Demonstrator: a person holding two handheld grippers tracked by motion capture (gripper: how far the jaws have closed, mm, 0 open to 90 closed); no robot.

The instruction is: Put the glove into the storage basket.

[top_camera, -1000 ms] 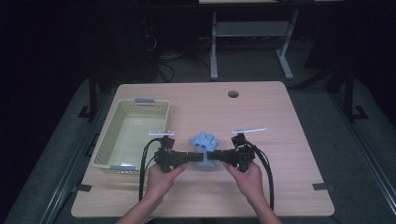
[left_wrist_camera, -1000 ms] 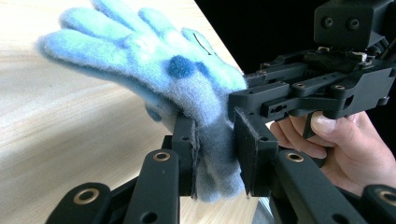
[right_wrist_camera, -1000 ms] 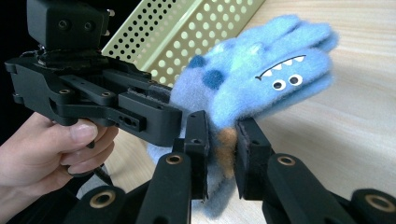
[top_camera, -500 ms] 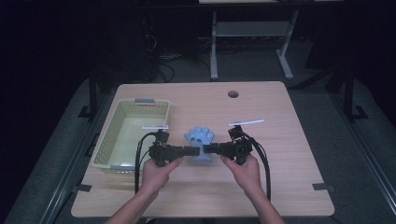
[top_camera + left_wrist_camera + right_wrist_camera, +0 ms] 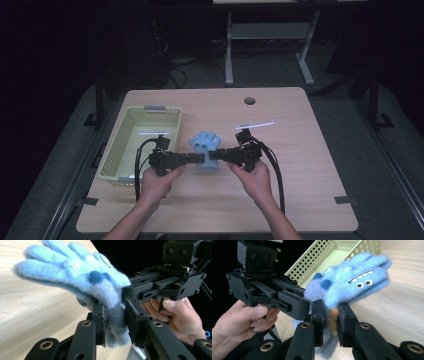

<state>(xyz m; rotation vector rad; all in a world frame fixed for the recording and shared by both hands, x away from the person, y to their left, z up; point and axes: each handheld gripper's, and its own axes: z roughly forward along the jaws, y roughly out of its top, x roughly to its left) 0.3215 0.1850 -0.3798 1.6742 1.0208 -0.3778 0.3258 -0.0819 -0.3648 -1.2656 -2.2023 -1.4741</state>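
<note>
High view: both grippers, left (image 5: 199,159) and right (image 5: 214,155), pinch the cuff of the blue glove (image 5: 205,143), held just above the table (image 5: 300,165) beside the basket (image 5: 131,150). Keep both grips firm and move together, so neither side slips.

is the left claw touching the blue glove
Touching. In the left gripper view the left claw has both jaws pressed into the cuff of the blue glove, with the fabric pinched between them.
</note>
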